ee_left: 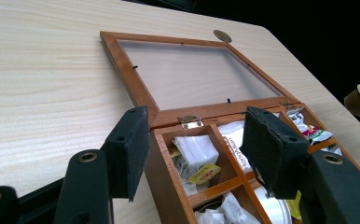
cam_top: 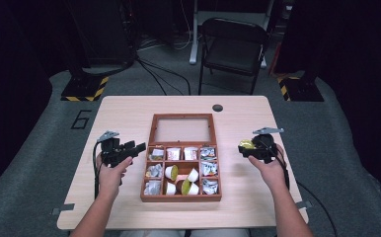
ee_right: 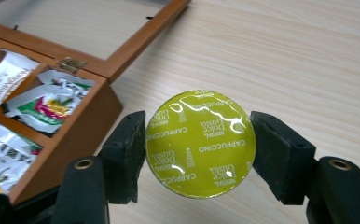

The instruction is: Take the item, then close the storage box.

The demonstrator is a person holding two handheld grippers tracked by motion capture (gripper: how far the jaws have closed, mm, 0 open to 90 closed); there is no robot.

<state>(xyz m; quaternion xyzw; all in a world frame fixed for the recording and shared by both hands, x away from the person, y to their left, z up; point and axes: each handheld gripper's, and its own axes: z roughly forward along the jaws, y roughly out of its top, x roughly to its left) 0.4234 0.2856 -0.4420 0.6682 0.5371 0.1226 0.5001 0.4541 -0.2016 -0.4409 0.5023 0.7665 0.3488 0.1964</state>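
Right gripper view showed the right gripper (ee_right: 199, 144) clamped on a green-lidded coffee capsule (ee_right: 200, 143) beside the wooden box (ee_right: 82, 123), while the left gripper (ee_left: 194, 154) hung partly open, empty.

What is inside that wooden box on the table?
The wooden box holds sachets in its side and back compartments and coffee capsules in the middle ones. Whatever lies beneath those is covered. The right gripper holds one green-lidded capsule.

High cam overhead w/ whole table (cam_top: 124, 111); both gripper cams low, close, sharing wooden box (ee_left: 136, 88) hinge edge
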